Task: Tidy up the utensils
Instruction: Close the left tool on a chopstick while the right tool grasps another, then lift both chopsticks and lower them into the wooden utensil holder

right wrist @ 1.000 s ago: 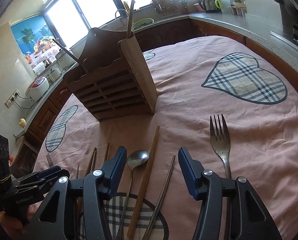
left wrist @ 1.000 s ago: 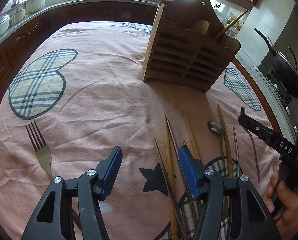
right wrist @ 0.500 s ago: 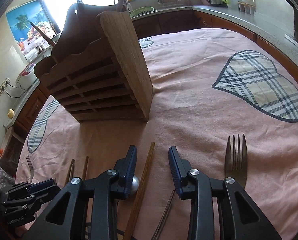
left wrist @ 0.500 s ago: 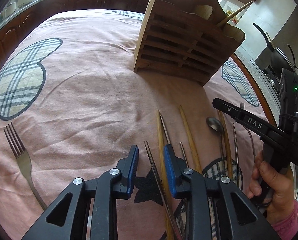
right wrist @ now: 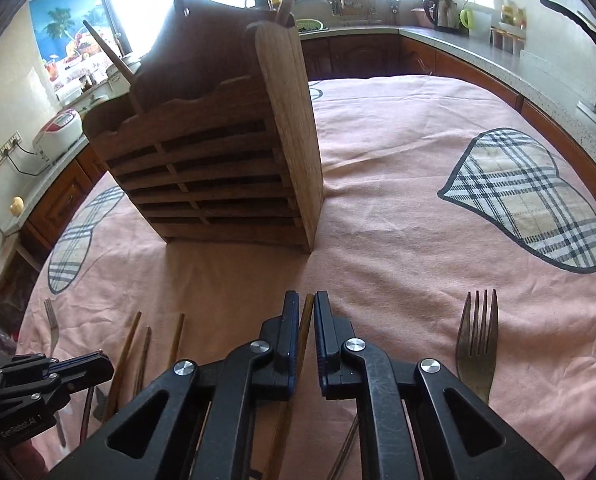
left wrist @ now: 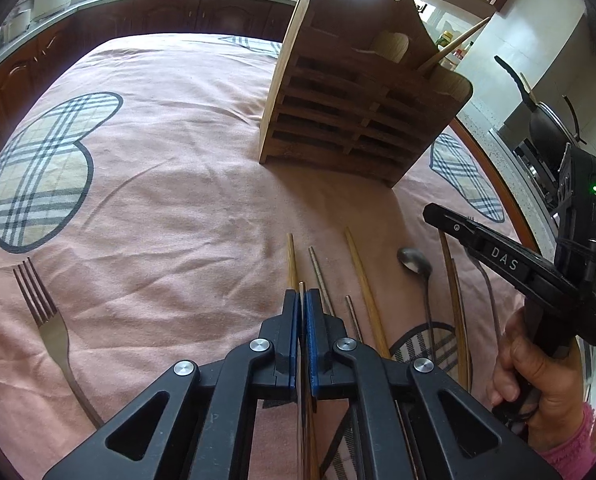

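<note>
Two claws are each pinched on a chopstick: the left claw grips a thin metal chopstick, the right claw a dark wooden chopstick. Both lie low over the pink-clothed surface, near the wooden utensil rack. A fork rests just beside the right claw.

Both wrist cameras sit low, close over the cloth, looking forward past their tongs at the shared rack.
</note>
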`<state>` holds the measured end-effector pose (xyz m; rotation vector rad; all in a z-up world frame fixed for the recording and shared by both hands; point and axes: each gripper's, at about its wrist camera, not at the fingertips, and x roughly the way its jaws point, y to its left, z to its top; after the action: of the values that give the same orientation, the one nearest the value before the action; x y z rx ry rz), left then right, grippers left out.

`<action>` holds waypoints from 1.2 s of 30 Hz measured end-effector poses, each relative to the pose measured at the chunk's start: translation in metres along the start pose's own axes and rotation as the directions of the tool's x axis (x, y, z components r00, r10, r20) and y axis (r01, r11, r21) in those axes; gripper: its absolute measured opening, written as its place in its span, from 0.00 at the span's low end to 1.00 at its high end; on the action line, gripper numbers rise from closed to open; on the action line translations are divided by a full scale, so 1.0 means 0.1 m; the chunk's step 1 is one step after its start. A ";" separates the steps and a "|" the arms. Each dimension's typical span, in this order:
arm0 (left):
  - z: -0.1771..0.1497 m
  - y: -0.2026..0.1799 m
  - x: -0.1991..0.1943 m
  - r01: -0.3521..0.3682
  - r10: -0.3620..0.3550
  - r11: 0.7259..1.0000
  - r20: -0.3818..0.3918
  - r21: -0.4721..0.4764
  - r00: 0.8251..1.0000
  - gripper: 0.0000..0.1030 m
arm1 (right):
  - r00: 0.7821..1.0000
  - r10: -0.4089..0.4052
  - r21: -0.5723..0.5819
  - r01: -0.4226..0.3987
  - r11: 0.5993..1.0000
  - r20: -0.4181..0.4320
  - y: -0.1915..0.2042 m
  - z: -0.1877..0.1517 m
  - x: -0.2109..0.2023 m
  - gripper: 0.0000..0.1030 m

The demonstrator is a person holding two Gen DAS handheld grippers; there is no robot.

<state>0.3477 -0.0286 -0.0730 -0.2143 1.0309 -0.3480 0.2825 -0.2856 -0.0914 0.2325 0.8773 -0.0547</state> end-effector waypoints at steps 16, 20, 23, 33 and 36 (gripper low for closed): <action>-0.19 -0.15 -1.02 0.037 -0.041 0.999 0.184 0.028 0.982 0.02 | 0.975 0.118 0.035 -0.127 0.991 0.190 0.11 0.06 -1.10 0.04; -0.29 -0.18 -1.25 0.041 -0.048 0.998 0.220 0.037 0.974 0.02 | 0.966 0.129 0.029 -0.139 0.990 0.226 0.12 0.03 -1.30 0.04; -0.35 -0.17 -1.43 0.044 -0.052 0.998 0.244 0.040 0.968 0.02 | 0.959 0.134 0.025 -0.145 0.989 0.251 0.14 0.01 -1.45 0.04; -0.52 -0.16 -1.81 0.043 -0.053 0.998 0.300 0.042 0.952 0.02 | 0.940 0.150 0.007 -0.160 0.987 0.307 0.18 -0.05 -1.80 0.04; -0.54 -0.15 -1.91 0.042 -0.053 0.998 0.319 0.042 0.946 0.02 | 0.933 0.158 0.002 -0.168 0.986 0.324 0.19 -0.06 -1.89 0.04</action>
<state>0.2095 0.0299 0.0576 -0.2559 0.6988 -0.3611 0.1598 -0.2746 0.0535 0.3142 0.5281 0.0480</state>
